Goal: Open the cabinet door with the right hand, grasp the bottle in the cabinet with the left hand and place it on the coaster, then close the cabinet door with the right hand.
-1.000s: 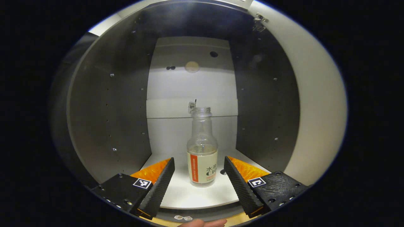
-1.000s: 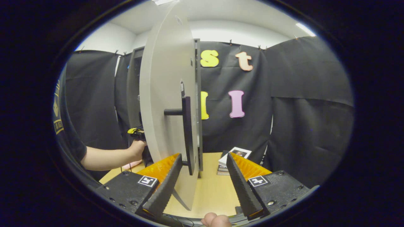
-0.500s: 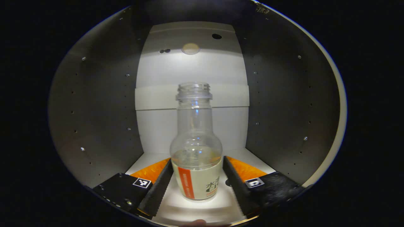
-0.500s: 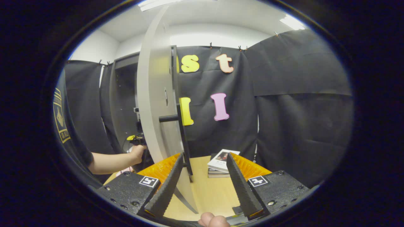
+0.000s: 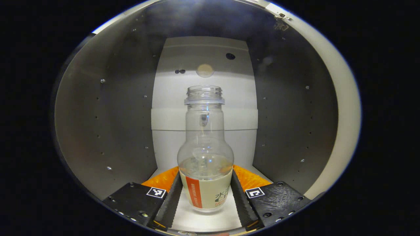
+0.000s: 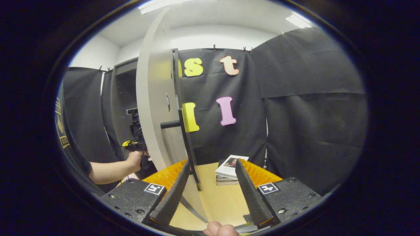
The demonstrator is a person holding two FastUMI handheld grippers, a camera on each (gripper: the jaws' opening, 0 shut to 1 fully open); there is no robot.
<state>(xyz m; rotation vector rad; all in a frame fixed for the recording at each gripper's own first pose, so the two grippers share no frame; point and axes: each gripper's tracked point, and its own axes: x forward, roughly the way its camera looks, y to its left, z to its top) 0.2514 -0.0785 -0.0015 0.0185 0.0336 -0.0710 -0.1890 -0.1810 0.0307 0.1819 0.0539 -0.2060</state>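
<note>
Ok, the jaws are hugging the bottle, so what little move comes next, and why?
Probably lift slightly and draw the bottle straight back out. The left gripper has its jaws against both sides of the label, and the bottle sits inside the cabinet, whose door stands open.

Clear bottle, cream label with orange stripe; grey cabinet door, black handle; tan bench.

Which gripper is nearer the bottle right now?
Left. The left gripper has the bottle between its fingers inside the cabinet. The right gripper is outside, open, by the door.
</note>
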